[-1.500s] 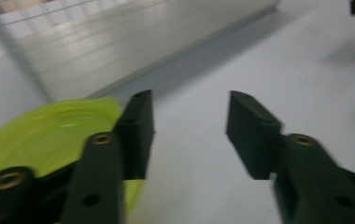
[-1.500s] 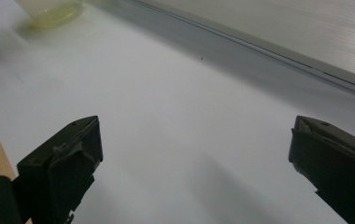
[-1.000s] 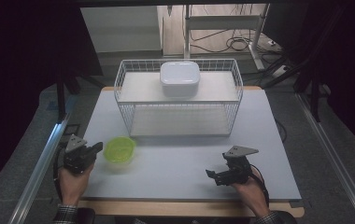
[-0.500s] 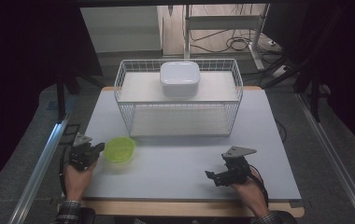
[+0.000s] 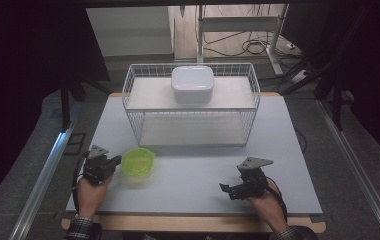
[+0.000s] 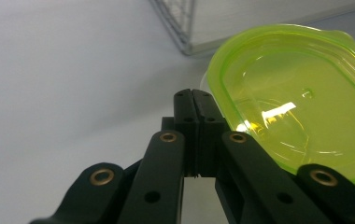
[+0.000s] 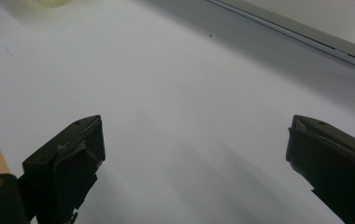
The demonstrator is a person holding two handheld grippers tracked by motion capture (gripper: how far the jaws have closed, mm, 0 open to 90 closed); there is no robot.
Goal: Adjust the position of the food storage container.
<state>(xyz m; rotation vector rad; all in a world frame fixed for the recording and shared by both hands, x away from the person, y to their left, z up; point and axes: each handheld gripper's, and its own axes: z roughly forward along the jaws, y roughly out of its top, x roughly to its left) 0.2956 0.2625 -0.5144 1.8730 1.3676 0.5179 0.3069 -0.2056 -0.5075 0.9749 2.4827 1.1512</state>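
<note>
Left gripper (image 5: pixel 109 162) fingers closed, nothing in them, tips just beside green bowl (image 5: pixel 138 161) near left edge of tabletop (image 5: pixel 288 165). We might nudge bowl away, since closed fingers can only push its rim. Right gripper (image 5: pixel 228 189) fingers open, empty, near front edge. Tabletop pale grey, smooth, so bowl may slide. Wire basket (image 5: pixel 250 107) at back edge, white box (image 5: pixel 192 84) on top. Room dark, cables on floor behind.

Dim surroundings, glare, slightly soft focus
</note>
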